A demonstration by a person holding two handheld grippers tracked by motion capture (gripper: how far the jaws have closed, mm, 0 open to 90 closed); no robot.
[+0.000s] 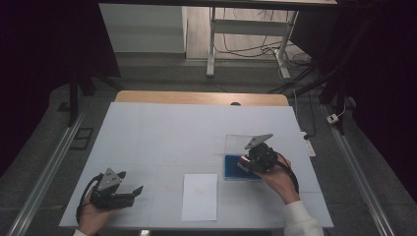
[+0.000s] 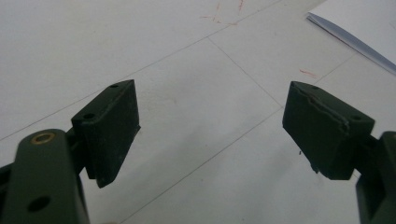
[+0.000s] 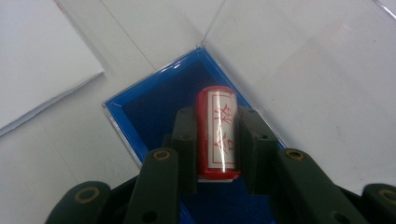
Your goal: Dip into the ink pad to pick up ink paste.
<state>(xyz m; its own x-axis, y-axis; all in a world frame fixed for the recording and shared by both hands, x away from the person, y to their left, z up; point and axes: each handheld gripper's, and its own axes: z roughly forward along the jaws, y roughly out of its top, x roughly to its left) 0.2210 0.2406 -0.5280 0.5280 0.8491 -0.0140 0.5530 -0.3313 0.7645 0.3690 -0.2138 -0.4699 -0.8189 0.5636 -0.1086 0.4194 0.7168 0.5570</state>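
Note:
A red cylinder stamp (image 3: pixel 217 133) with a white label and red characters sits between the jaws of my right gripper (image 3: pixel 215 116), which is shut on it. The stamp hangs just over an open blue box (image 3: pixel 140 109) whose clear lid (image 3: pixel 289 51) lies flat behind it. From above, the right gripper (image 1: pixel 247 162) and the stamp (image 1: pixel 242 159) are over the blue box (image 1: pixel 231 168) at the table's right. My left gripper (image 1: pixel 136 191) rests at the front left, open, with nothing between its jaws (image 2: pixel 210 112).
A white sheet of paper (image 1: pixel 200 196) lies at the front middle of the white table (image 1: pixel 162 132), also at the corner of the left gripper view as the paper (image 2: pixel 359 23). Faint red marks (image 2: pixel 219 16) dot the tabletop. Desk legs and cables stand beyond the table.

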